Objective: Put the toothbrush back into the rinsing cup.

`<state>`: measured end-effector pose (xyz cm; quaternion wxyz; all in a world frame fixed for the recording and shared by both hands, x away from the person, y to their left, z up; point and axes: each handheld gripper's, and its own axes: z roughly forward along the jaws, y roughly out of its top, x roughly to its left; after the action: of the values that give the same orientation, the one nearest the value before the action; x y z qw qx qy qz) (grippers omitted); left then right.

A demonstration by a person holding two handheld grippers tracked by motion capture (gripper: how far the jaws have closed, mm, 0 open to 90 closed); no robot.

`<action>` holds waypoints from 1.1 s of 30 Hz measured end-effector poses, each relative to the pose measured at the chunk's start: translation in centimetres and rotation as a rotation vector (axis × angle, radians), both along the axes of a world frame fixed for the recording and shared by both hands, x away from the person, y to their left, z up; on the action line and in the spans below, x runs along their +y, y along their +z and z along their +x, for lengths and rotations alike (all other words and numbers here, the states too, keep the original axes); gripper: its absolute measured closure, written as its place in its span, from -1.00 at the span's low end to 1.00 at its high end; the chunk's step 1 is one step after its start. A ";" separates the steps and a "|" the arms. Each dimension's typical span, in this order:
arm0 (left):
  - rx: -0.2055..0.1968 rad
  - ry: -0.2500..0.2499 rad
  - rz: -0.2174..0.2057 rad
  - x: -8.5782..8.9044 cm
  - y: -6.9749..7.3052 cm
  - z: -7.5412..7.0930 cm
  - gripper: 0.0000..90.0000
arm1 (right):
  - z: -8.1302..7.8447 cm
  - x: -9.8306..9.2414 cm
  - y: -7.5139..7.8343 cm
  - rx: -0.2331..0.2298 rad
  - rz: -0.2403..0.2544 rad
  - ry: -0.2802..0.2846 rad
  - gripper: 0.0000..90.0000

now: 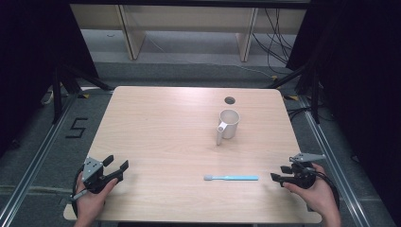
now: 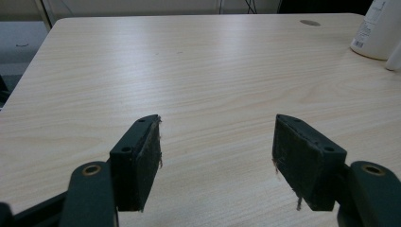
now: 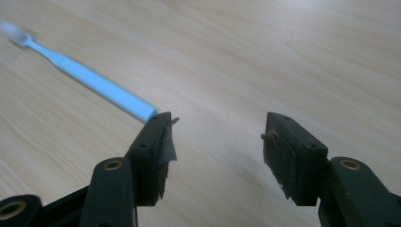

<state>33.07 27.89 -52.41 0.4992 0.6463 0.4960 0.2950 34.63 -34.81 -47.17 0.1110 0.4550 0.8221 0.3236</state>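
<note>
A light blue toothbrush (image 1: 231, 178) lies flat on the wooden table (image 1: 165, 132), bristles to the left. A white mug (image 1: 228, 124) stands upright behind it, handle toward the front. My right gripper (image 1: 279, 174) rests at the table's front right, open, just right of the toothbrush handle end (image 3: 142, 109) and apart from it. My left gripper (image 1: 117, 165) sits at the front left, open, with bare table between its jaws. The left gripper view catches the mug (image 2: 380, 28) far off at the upper right.
A round cable hole (image 1: 230, 100) is in the table behind the mug. Wooden shelving and cables stand beyond the far edge. The floor at the left bears a "5" mark (image 1: 77, 127).
</note>
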 end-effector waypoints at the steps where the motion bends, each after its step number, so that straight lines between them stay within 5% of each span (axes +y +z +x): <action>1: 0.009 0.004 0.005 0.0 0.1 -0.1 -0.27 | -0.3 0.2 -0.1 0.024 0.007 -0.035 -0.03; 8: 0.022 0.003 -0.004 0.0 0.0 0.2 -0.28 | -0.3 -0.4 -0.3 0.000 -0.042 -0.006 -0.05; 10: -0.008 -0.007 -0.004 0.0 0.0 -0.1 -0.28 | -0.8 -0.3 -0.1 0.018 -0.052 -0.024 -0.05; 11: 0.001 -0.003 -0.004 0.0 0.1 -0.2 -0.29 | -0.7 -0.6 0.1 0.023 -0.073 0.010 -0.04; 14: -0.003 -0.001 -0.013 0.1 0.0 -0.2 -0.29 | -1.2 -0.3 0.6 0.064 -0.073 -0.017 -0.02; 20: -0.007 -0.006 0.006 -0.2 0.0 -0.2 -0.28 | -0.8 -0.2 1.6 0.080 -0.147 0.072 0.04; 21: -0.005 -0.005 0.007 -0.2 0.0 -0.2 -0.28 | -0.6 -0.2 1.7 0.095 -0.140 0.091 0.04; 22: -0.003 -0.005 0.007 -0.1 0.0 -0.1 -0.28 | -0.3 -0.1 2.0 0.110 -0.204 0.094 0.04; 28: 0.006 0.005 0.001 0.0 0.1 -0.2 -0.28 | 1.1 -0.2 1.9 0.157 -0.257 0.157 0.04; 29: 0.008 0.006 0.003 0.0 0.1 -0.2 -0.28 | 0.9 0.0 2.0 0.194 -0.256 0.129 0.04; 33: 0.003 0.004 0.004 0.0 0.1 -0.3 -0.28 | 1.7 0.1 1.9 0.170 -0.287 0.177 0.03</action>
<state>32.81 27.85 -52.31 0.4967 0.6465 0.4976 0.2961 36.32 -34.73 -45.29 0.0760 0.3860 0.9031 0.1722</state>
